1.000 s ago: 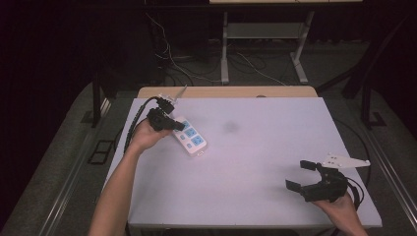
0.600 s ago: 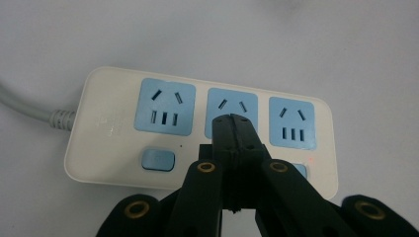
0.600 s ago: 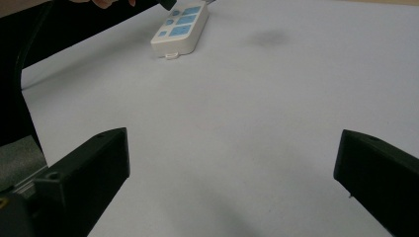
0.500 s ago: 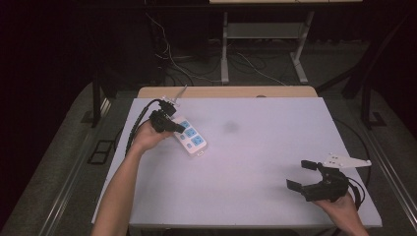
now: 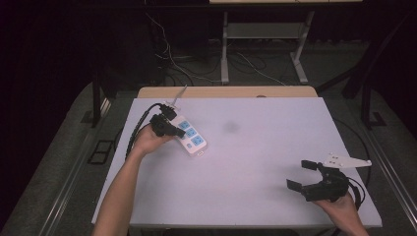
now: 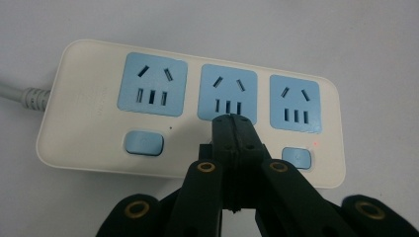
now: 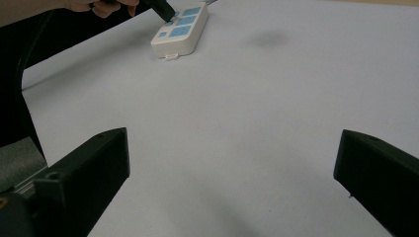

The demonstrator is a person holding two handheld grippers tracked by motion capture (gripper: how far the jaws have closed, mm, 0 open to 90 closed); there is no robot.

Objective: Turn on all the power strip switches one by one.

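A white power strip (image 5: pixel 192 138) with three blue sockets lies on the table at the left rear, its grey cord leading off to the back. In the left gripper view the power strip (image 6: pixel 188 108) has blue buttons along its near edge and a small red light by the right one. My left gripper (image 6: pixel 233 123) is shut with nothing held, its tip over the middle button's place below the middle socket. From above, the left gripper (image 5: pixel 172 129) sits at the strip's left side. My right gripper (image 5: pixel 301 174) rests open near the front right corner, nothing between its jaws.
The white tabletop (image 5: pixel 255 162) stretches wide between the two hands. A wooden strip (image 5: pixel 226 92) runs along the far edge. Cables and a metal stand (image 5: pixel 226 44) lie on the dark floor behind. A faint grey smudge (image 5: pixel 230 127) marks the table's middle rear.
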